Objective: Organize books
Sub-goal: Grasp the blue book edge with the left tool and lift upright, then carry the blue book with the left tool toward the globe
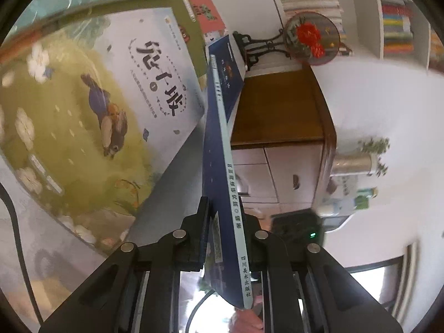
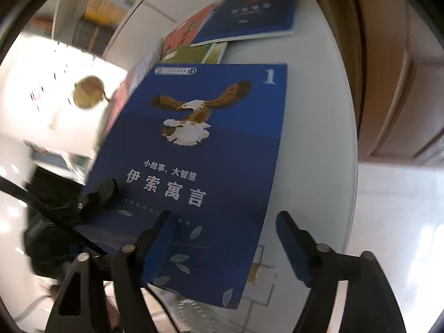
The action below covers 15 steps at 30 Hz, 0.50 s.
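Between the two black fingers of the left gripper (image 1: 224, 238), a thin dark-blue paperback book with an eagle on its cover (image 1: 219, 166) is standing edge-on, its pale spine with printed characters running from near the camera away toward the far side; the jaws are pressing closed on its lower part, one finger on each cover. From the right wrist view the same eagle book (image 2: 194, 172) is facing the camera with its front cover, a white "1" in its far right corner, and it is hanging above the round white table (image 2: 319, 138). Part of the left gripper's black finger (image 2: 102, 191) is showing at the book's near left edge. The right gripper (image 2: 224, 238) is hovering with its blue-padded fingers (image 2: 291, 247) spread wide apart, holding nothing; its left finger is overlapping the book's lower cover in view, though I cannot tell whether it is touching, while its right finger is sitting clear of the book's right edge. On the far part of the table, a second blue book (image 2: 249, 11) is lying flat across a red-covered book (image 2: 186, 30) and a green-covered book (image 2: 194, 52). Left of the held book in the left view, a large pale picture book with a painted figure in a field (image 1: 105, 111) is filling the frame.
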{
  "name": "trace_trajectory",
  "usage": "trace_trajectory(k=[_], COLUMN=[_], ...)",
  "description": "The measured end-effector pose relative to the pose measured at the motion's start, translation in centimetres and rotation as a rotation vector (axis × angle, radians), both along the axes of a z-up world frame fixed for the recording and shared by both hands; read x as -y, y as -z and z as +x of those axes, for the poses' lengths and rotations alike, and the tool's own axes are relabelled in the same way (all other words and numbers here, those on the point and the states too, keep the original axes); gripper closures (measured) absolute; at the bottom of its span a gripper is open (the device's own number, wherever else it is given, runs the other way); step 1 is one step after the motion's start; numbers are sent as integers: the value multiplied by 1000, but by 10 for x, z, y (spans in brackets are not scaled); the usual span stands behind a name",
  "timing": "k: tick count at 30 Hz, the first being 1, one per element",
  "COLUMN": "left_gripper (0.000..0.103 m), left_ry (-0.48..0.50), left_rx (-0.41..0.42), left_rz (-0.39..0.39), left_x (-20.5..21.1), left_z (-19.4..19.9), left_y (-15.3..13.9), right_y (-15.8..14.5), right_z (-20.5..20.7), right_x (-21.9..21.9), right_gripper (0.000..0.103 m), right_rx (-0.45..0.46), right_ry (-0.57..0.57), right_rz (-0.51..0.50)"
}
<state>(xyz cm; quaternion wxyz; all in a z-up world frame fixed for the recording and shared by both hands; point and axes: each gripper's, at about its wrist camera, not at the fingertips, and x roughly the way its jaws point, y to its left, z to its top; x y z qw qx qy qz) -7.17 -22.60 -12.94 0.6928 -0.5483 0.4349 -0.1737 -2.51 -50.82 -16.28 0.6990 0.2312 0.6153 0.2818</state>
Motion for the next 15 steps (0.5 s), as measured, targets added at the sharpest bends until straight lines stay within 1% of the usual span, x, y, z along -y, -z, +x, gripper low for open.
trace_trajectory(k=[2, 5, 6, 7, 8, 9, 10, 12, 13, 14, 15], left_gripper=[91, 91, 91, 91, 91, 91, 92, 92, 91, 91, 91], left_ry=[-2, 1, -3, -5, -5, 1, 17, 59, 83, 110, 134], left_rx=[-9, -22, -25, -26, -29, -35, -42, -41, -31, -18, -8], left_rz=[-22, -58, -63, -46, -14, 37, 106, 255, 360, 458, 538], left_x=[0, -2, -3, -5, -6, -7, -6, -1, 5, 13, 20], left_z=[1, -1, -2, -3, -4, -4, -3, 0, 2, 4, 6], left_y=[2, 4, 4, 3, 1, -2, -6, -16, -24, -31, -37], right_y=[8, 9, 8, 7, 4, 2, -1, -9, -14, -19, -23], right_z=[-1, -4, -4, -7, -7, -7, -7, -11, -13, -13, -14], right_x=[7, 10, 9, 8, 7, 6, 6, 6, 10, 4, -2], right_gripper=[28, 30, 35, 41, 44, 53, 61, 68, 68, 68, 68], right_rx=[-52, -57, -55, -44, -28, -12, 3, 38, 67, 91, 116], right_ry=[25, 52, 55, 58, 55, 48, 43, 27, 11, -4, -23], right_rz=[96, 175, 182, 168, 154, 147, 145, 128, 109, 88, 61])
